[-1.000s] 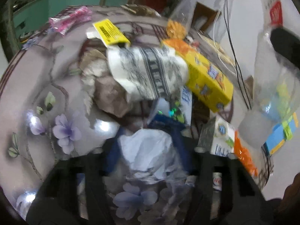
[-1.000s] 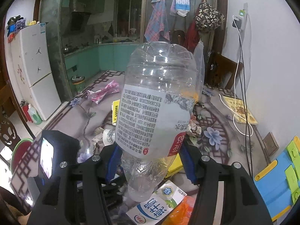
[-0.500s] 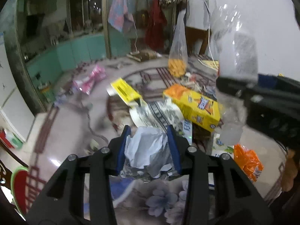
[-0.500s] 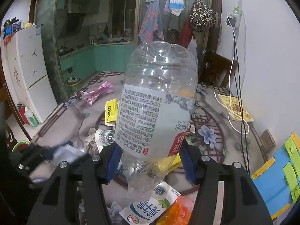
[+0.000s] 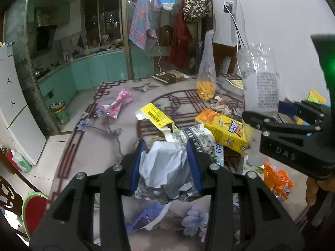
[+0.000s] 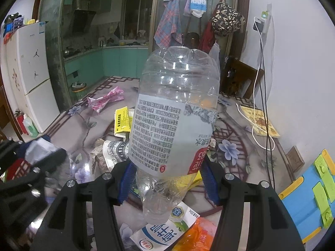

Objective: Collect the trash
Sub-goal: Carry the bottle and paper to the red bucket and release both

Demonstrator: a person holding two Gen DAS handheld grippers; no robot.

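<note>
We have our left gripper (image 5: 165,165) clenched on a crumpled wad of paper (image 5: 165,167), lifted clear of the counter (image 5: 94,146) just in front of the yellow snack box (image 5: 223,129). Our right gripper (image 6: 167,179) grasps an empty plastic bottle (image 6: 173,121) neck-down, beside that box, so both pieces travel together. More litter lies around the box; where a bin stands, we cannot tell.

1. A white fridge (image 6: 31,67) stands at the far left
2. Teal kitchen cabinets (image 6: 123,62) run behind a glass partition
3. A plaid towel (image 6: 169,18) hangs far, centre
4. A white charger cable (image 6: 256,96) drops down the right wall onto the desk (image 5: 100,146)
5. A red chair seat (image 5: 34,211) sits near left
</note>
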